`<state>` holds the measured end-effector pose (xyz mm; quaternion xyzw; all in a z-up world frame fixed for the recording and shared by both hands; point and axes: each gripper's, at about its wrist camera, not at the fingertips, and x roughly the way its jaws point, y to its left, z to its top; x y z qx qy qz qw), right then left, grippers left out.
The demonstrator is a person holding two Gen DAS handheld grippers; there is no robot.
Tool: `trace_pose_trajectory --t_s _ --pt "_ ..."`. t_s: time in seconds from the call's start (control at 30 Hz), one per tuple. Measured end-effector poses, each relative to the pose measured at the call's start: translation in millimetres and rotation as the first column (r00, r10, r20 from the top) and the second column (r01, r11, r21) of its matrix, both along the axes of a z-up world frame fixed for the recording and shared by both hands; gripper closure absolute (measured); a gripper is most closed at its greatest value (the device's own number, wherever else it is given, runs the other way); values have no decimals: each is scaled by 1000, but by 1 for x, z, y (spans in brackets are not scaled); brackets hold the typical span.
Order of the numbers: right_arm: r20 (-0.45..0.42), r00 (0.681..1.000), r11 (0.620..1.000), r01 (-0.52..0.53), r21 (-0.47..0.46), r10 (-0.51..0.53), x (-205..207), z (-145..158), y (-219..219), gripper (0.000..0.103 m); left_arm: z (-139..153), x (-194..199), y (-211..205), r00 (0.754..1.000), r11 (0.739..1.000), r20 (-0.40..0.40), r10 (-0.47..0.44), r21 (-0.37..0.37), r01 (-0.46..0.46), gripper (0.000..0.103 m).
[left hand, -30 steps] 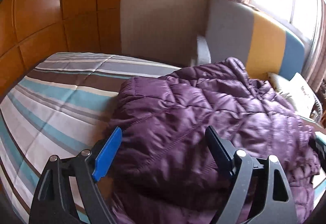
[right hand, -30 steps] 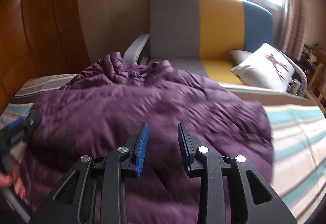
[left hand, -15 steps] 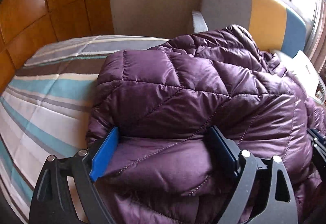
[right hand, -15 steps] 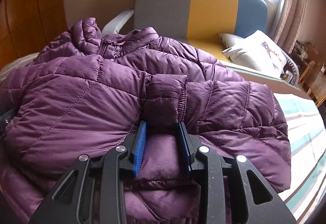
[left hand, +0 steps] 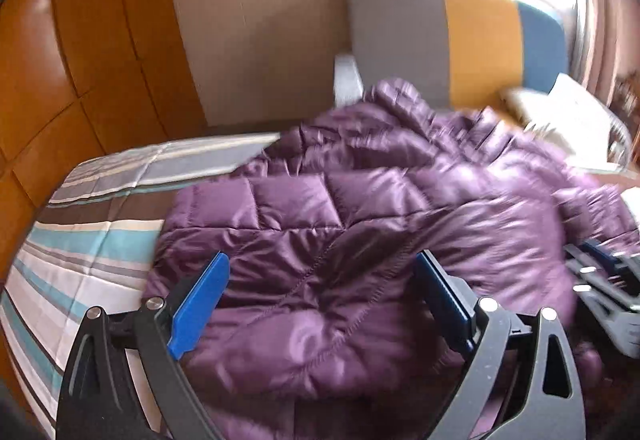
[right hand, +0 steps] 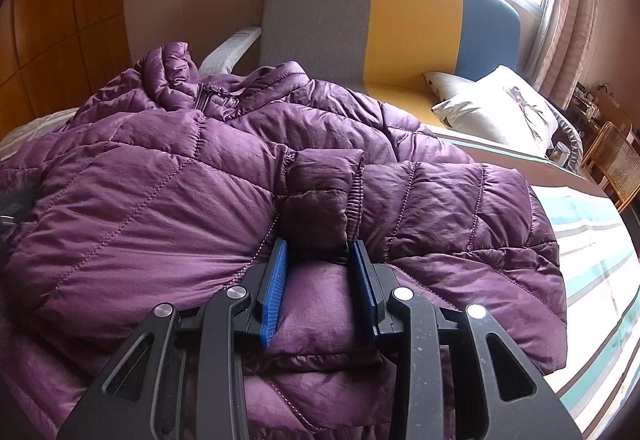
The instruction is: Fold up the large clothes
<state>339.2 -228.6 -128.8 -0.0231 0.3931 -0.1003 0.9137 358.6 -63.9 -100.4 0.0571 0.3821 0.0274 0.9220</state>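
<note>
A purple quilted puffer jacket [left hand: 360, 240] lies folded in a bulky heap on the striped bed [left hand: 88, 240]; it fills the right wrist view [right hand: 160, 199] too. My left gripper [left hand: 324, 300] is wide open over the jacket's near left part, the fabric bulging between its blue fingers. My right gripper [right hand: 320, 280] is partly open, its blue fingers either side of a sleeve cuff [right hand: 320, 191] that lies on top of the heap. The right gripper also shows at the right edge of the left wrist view [left hand: 604, 280].
A grey, yellow and blue sofa [right hand: 400, 19] stands behind the bed, with a white cushion [right hand: 500, 111] on it. A wooden panelled wall [left hand: 60, 59] is at the left. A wicker chair [right hand: 616, 159] is at the far right. Striped sheet [right hand: 592, 260] shows right of the jacket.
The left gripper has drawn back and up from the jacket, staying open. The right gripper has stayed over the sleeve cuff, its jaws a little wider. The jacket has settled onto the bed.
</note>
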Motion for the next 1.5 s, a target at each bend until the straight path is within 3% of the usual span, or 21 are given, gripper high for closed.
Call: trace_pose_trajectory --t_s 0.13,0.23,0.33,0.53,0.77,1.1,1.2,1.5 --pt "-2 1000 1000 -1 -8 1 1 -2 1 70 -23 21 18 997 993 -74 29 -109 -37 6" --pt "-3 1000 1000 -1 -7 1 2 -2 1 70 -25 21 12 997 997 -65 35 -67 -39 5" --pt "-4 1000 1000 -1 -7 1 2 -2 1 70 -22 17 13 997 996 -56 48 -76 -52 2" --pt "-2 1000 1000 -1 -9 1 1 -1 1 69 -10 -24 14 999 993 -18 51 -110 -52 2" --pt "8 1000 996 7 91 -8 -4 9 -15 54 2 -70 25 1000 983 -15 27 -179 -29 2" --pt "14 997 993 -72 89 71 -60 36 -8 53 -7 -116 61 997 949 -70 14 -315 -35 2" --pt "-2 996 992 -86 93 87 -86 39 -7 53 -10 -126 64 997 939 -65 -40 -344 15 2" --pt "-20 995 990 -94 108 97 -154 43 -11 53 -8 -177 70 991 956 -71 -111 -278 88 2"
